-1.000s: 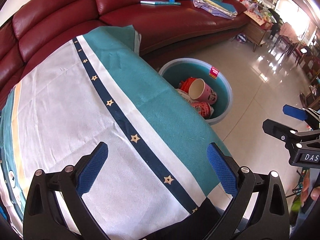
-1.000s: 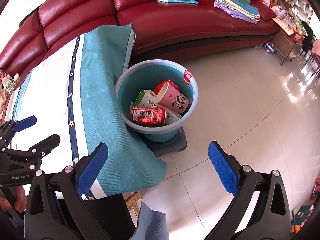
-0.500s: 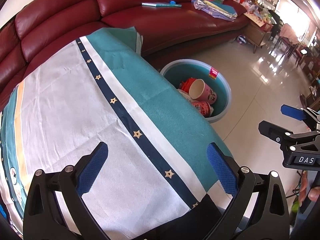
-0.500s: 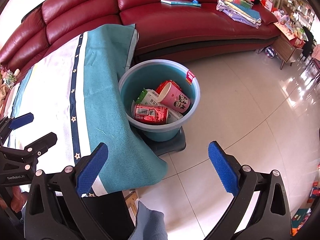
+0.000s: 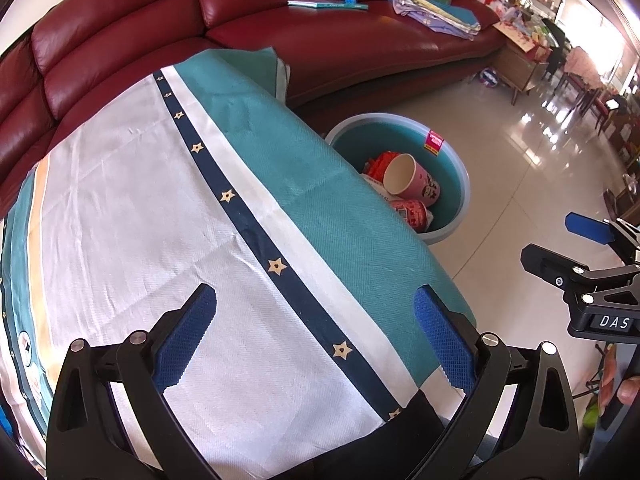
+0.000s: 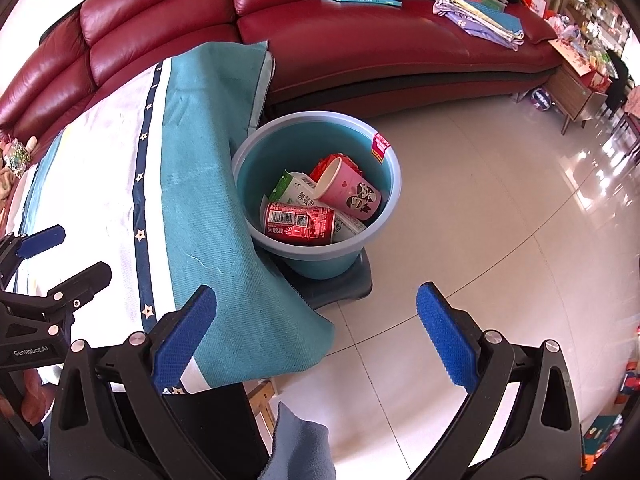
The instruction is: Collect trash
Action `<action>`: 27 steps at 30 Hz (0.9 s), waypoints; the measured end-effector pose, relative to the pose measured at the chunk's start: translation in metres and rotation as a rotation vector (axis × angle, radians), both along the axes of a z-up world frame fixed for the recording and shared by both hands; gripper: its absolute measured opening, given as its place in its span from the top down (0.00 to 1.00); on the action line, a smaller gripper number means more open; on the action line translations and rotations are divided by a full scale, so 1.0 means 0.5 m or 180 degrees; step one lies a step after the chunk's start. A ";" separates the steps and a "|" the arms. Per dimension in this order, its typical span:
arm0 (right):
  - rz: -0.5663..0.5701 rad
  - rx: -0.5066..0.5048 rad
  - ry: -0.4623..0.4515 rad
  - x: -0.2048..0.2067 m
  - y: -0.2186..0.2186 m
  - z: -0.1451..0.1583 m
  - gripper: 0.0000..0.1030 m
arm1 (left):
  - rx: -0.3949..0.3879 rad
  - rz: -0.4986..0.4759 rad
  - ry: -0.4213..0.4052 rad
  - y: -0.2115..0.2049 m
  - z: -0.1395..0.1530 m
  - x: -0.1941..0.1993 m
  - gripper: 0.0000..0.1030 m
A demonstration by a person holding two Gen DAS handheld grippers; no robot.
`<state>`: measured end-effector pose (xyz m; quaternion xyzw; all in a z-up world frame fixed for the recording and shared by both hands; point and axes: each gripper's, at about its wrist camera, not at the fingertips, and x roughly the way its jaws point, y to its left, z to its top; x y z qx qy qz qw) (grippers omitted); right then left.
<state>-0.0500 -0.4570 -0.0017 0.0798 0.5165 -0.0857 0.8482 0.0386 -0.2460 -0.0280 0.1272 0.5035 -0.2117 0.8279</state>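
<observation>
Teal plastic bucket (image 6: 316, 216) beside your cloth-covered table (image 5: 160, 216).
Inside lie a red can (image 6: 300, 222), a pink paper cup (image 6: 348, 194) and a carton (image 6: 298, 190); your left gripper (image 5: 316, 332) and right gripper (image 6: 316, 332) gape wide, holding nothing.

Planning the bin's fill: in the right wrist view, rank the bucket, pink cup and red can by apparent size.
1. Bucket, clearly largest.
2. Pink cup and red can look alike; not ranked.
</observation>
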 end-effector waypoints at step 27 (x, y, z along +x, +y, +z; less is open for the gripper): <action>-0.0013 -0.0047 0.0006 0.007 -0.009 -0.006 0.07 | -0.0053 0.0075 0.0025 0.007 -0.007 0.007 0.04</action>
